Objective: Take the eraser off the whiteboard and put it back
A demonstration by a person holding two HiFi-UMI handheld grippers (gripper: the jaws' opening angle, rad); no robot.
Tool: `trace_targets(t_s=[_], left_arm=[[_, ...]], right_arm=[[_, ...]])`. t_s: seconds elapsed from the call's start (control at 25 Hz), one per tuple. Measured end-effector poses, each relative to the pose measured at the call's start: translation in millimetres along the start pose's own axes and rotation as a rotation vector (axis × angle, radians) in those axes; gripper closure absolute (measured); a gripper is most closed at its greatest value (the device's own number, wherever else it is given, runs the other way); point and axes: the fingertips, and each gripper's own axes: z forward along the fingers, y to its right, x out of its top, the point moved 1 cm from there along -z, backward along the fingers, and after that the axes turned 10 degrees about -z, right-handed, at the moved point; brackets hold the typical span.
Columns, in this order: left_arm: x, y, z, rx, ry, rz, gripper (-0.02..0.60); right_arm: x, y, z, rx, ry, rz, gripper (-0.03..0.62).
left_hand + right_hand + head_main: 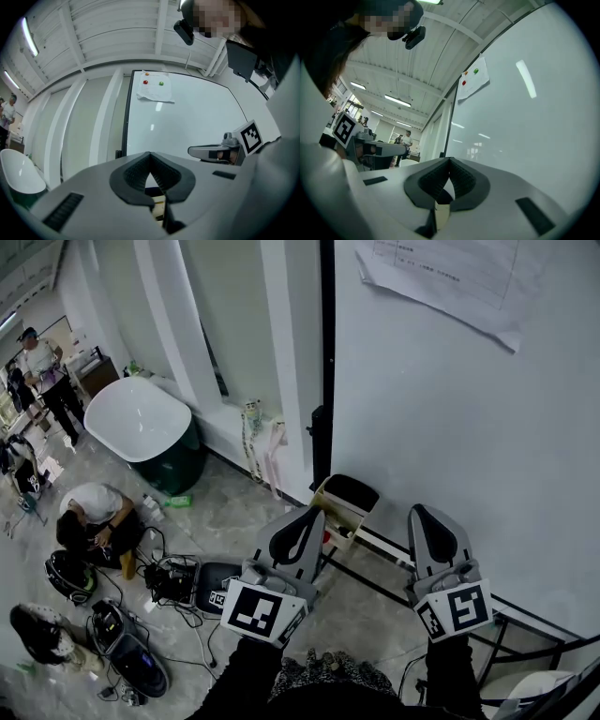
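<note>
The whiteboard fills the right of the head view, with a paper sheet stuck near its top. A black-topped eraser rests on a cream holder at the board's lower left corner. My left gripper points at that holder from just below it, shut, with nothing in it. My right gripper is to the right, close to the board, tips together and empty. In the gripper views, the left gripper and the right gripper both show their pads meeting.
The board's black stand frame runs along the floor under my right gripper. A white round tub stands at the left. A person crouches among bags, gear and cables; another person stands far left.
</note>
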Motion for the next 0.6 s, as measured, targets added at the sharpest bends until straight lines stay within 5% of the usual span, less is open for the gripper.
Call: trace_targets(t_s=[0.6], left_arm=[[0.1,0.9,4.7,-0.011,-0.002,-0.004,0.575]], right_arm=[[2.5,-6.3,-0.2,0.008,-0.018,0.001,0.588]])
